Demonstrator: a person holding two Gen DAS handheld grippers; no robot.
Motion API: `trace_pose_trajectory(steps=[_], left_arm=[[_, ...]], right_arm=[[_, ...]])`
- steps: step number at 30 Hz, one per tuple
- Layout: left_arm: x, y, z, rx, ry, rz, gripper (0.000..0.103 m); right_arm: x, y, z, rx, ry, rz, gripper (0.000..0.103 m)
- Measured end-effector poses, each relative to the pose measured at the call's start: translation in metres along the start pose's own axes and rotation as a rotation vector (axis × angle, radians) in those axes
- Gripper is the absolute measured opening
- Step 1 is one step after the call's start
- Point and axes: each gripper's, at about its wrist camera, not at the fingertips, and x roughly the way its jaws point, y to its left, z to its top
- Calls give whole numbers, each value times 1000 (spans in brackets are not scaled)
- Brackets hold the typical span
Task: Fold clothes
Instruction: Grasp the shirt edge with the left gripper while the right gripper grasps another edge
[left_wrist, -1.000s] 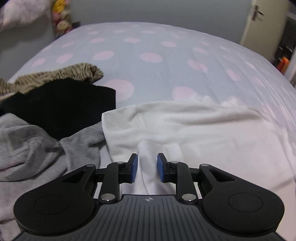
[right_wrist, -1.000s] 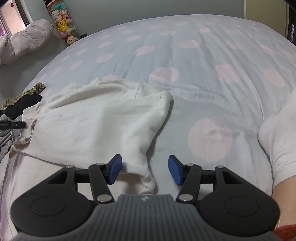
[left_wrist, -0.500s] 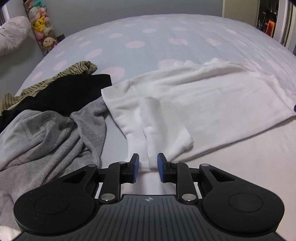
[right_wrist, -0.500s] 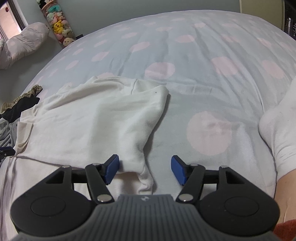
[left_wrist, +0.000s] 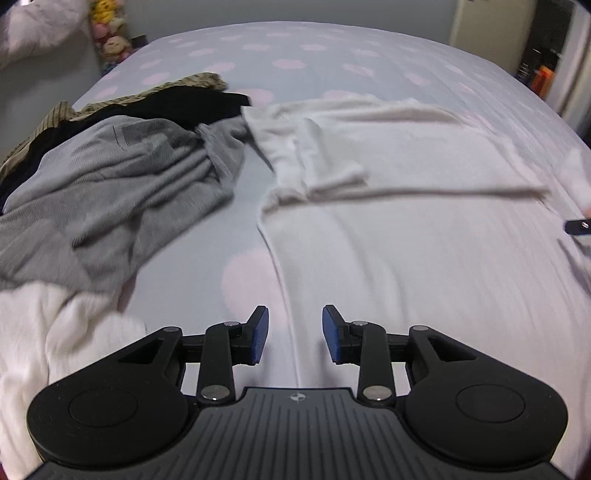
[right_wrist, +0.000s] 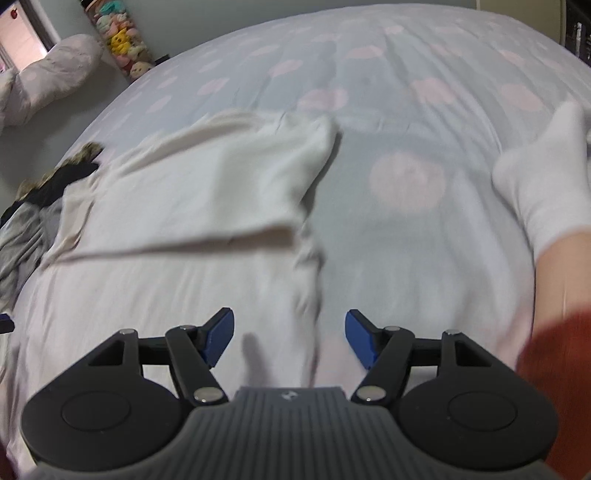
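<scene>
A white garment (left_wrist: 424, 236) lies spread on the polka-dot bed, its far part folded back over itself (right_wrist: 207, 192). My left gripper (left_wrist: 294, 332) hangs open just above the garment's left edge, which runs down between the fingers. Nothing is held. In the right wrist view my right gripper (right_wrist: 290, 338) is open wide over the garment's right edge, also holding nothing. The frames are motion-blurred. A tip of the right gripper (left_wrist: 578, 226) shows at the left wrist view's right border.
A grey garment (left_wrist: 122, 192), a black one (left_wrist: 192, 107) and a striped one (left_wrist: 155, 88) are heaped to the left. More white cloth (left_wrist: 55, 332) lies near left. A person's foot in a white sock (right_wrist: 546, 184) rests on the bed at right. Pillow (right_wrist: 55, 74) and plush toys (right_wrist: 125, 40) sit beyond.
The left gripper's fingers, close together on the white cloth before, have spread open. Both grippers have drawn back toward the near edge, and the folded part now lies farther away.
</scene>
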Motion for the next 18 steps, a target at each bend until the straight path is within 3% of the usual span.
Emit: trace_pose_trajectory(steps=[8, 13, 18], left_arm=[[-50, -39, -57, 213, 1, -118, 39], [-66, -65, -90, 405, 48, -173, 40], [-75, -88, -121, 610, 107, -190, 46]], right_arm=[[-44, 56, -57, -191, 96, 107, 70], [-70, 85, -96, -342, 149, 116, 79], [-85, 95, -131, -452, 245, 113, 80]])
